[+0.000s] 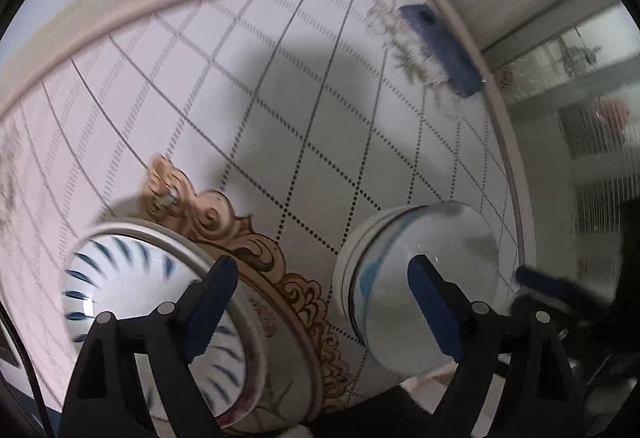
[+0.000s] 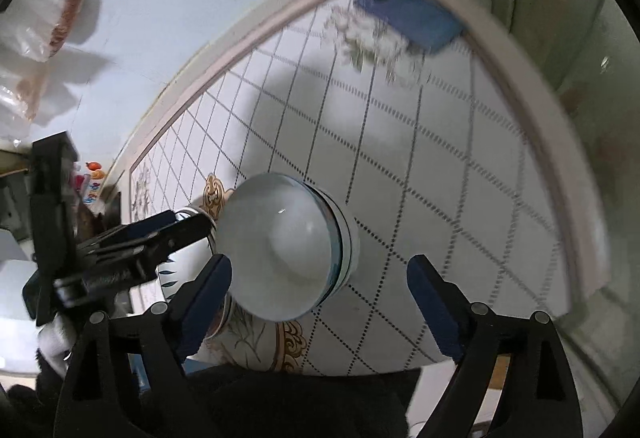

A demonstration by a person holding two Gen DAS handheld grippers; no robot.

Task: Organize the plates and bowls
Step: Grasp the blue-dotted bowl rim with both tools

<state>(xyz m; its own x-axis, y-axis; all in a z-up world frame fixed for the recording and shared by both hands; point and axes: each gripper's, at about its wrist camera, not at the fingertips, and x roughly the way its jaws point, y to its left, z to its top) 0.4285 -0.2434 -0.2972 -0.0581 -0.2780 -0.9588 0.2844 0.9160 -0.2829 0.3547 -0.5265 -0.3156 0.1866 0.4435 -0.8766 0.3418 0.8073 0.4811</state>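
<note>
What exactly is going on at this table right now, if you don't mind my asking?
A person is sorting dishes with a handheld gripper in each hand. Both the left gripper and the right gripper are open and holding nothing. The left hangs over a blue-patterned bowl, which sits on a plate. The right hangs beside a plain bowl on the checked tabletop. A blue phone lies at the far corner.

Both wrist views look steeply down, close above the tiled table, sharing the white bowl.
</note>
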